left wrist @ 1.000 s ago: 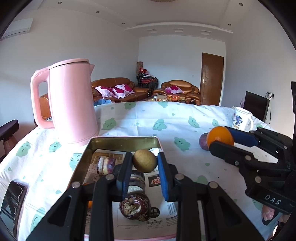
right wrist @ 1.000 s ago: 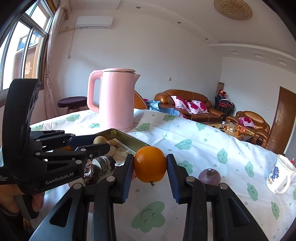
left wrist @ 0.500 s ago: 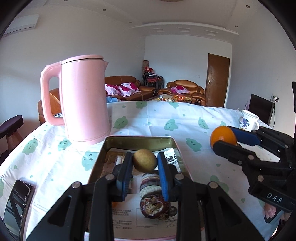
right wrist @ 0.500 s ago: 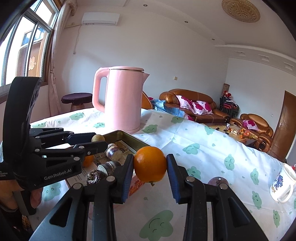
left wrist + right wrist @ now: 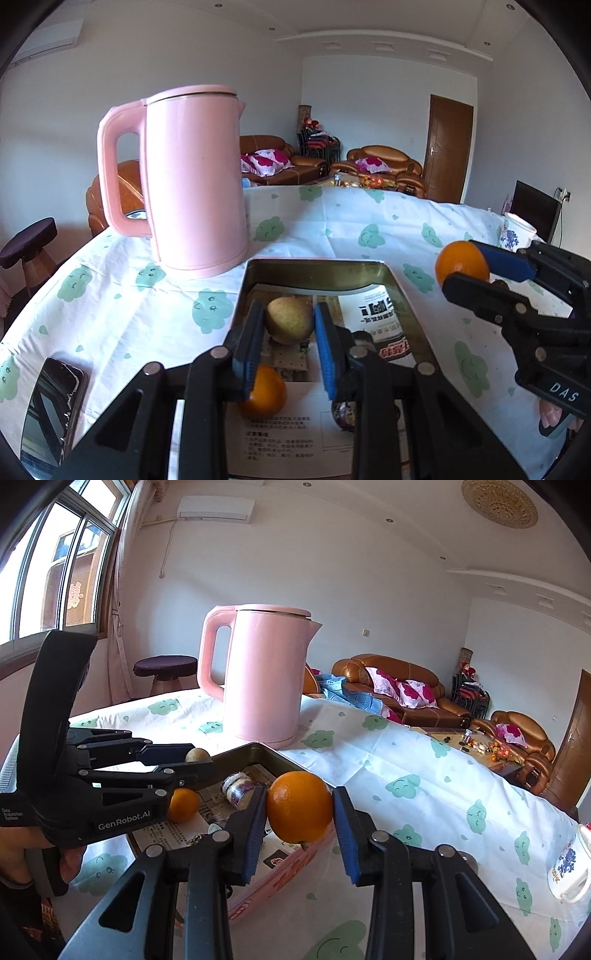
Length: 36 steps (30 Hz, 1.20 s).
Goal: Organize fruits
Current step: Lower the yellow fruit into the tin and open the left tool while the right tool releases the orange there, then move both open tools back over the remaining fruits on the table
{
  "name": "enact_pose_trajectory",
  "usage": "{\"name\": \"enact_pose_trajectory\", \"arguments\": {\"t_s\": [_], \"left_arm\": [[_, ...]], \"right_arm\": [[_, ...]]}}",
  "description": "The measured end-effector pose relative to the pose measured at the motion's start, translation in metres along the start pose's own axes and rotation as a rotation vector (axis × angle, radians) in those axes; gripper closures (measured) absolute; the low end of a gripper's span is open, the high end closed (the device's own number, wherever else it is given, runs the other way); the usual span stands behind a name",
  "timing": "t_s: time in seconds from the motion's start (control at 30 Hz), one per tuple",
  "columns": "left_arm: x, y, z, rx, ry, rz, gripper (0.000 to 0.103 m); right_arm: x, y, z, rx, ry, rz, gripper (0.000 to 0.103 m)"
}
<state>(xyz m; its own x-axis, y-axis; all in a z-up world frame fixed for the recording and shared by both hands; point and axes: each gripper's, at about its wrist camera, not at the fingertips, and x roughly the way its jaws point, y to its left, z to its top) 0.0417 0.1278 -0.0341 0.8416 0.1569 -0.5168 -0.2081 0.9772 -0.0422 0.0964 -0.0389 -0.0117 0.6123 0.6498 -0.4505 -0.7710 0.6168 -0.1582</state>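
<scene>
A: What do the jaws hold now?

B: The left gripper (image 5: 289, 341) is closed on a small brownish-yellow fruit (image 5: 289, 320); its blue pads press on both sides of it. The right gripper (image 5: 300, 827) is closed on an orange (image 5: 299, 806) in the same way.

A: And where are these two fruits relative to the tin tray (image 5: 317, 266)?

B: The brownish-yellow fruit hangs over the inside of the tray, near its middle, above the printed paper (image 5: 373, 314) that lines the bottom. The orange in the right gripper is at the tray's right side. In the right wrist view it seems just over the near rim, but I cannot tell if it is fully inside.

A: What lies already in the tray?

B: A second orange (image 5: 263, 395) lies on the paper under the left jaws, and a dark round thing (image 5: 345, 413) under the right finger of that gripper; I cannot say what it is. In the right wrist view a small jar (image 5: 238, 788) also lies there.

A: So which hand is nearer to the drop place?

B: I judge the left one, because the free paper is straight below its fruit. The right hand must come a little more to the left, toward the tray's middle. The pink kettle (image 5: 192, 181) stands behind the tray on the worktop (image 5: 110, 295), apart from both grippers.
</scene>
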Motion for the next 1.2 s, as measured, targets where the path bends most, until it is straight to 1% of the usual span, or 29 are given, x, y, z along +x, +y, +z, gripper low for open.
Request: {"name": "enact_pose_trajectory", "arguments": {"t_s": [0.3, 0.47, 0.67, 0.83, 0.93, 1.0, 1.03, 1.07, 1.1, 1.13, 1.2], "left_arm": [[0.013, 0.008, 0.001, 0.005, 0.044, 0.003, 0.074], [0.02, 0.008, 0.001, 0.009, 0.07, -0.002, 0.074], [0.025, 0.006, 0.001, 0.02, 0.089, -0.005, 0.074], [0.027, 0.004, 0.002, 0.026, 0.092, 0.005, 0.074], [0.026, 0.005, 0.001, 0.026, 0.086, 0.013, 0.067], [0.024, 0.005, 0.001, 0.023, 0.076, 0.024, 0.048], [0.022, 0.006, 0.001, 0.023, 0.068, 0.032, 0.043], [0.021, 0.006, 0.001, 0.022, 0.059, 0.04, 0.036], [0.019, 0.006, 0.001, 0.022, 0.049, 0.043, 0.033], [0.017, 0.005, 0.001, 0.022, 0.043, 0.04, 0.032], [0.015, 0.006, 0.0, 0.017, 0.038, 0.037, 0.031]], "right_arm": [[0.025, 0.013, -0.004, -0.01, 0.062, 0.034, 0.065], [0.038, 0.015, -0.006, 0.002, 0.088, 0.032, 0.065], [0.05, 0.015, -0.011, 0.016, 0.136, 0.025, 0.065], [0.053, 0.014, -0.012, 0.027, 0.152, 0.044, 0.065], [0.054, 0.016, -0.013, 0.023, 0.163, 0.057, 0.065], [0.055, 0.018, -0.014, 0.017, 0.178, 0.06, 0.063], [0.055, 0.018, -0.014, 0.015, 0.178, 0.053, 0.06], [0.054, 0.018, -0.014, 0.015, 0.174, 0.047, 0.051], [0.053, 0.018, -0.014, 0.017, 0.168, 0.038, 0.044], [0.051, 0.017, -0.014, 0.019, 0.158, 0.03, 0.042], [0.046, 0.016, -0.014, 0.026, 0.136, 0.021, 0.041]]}}
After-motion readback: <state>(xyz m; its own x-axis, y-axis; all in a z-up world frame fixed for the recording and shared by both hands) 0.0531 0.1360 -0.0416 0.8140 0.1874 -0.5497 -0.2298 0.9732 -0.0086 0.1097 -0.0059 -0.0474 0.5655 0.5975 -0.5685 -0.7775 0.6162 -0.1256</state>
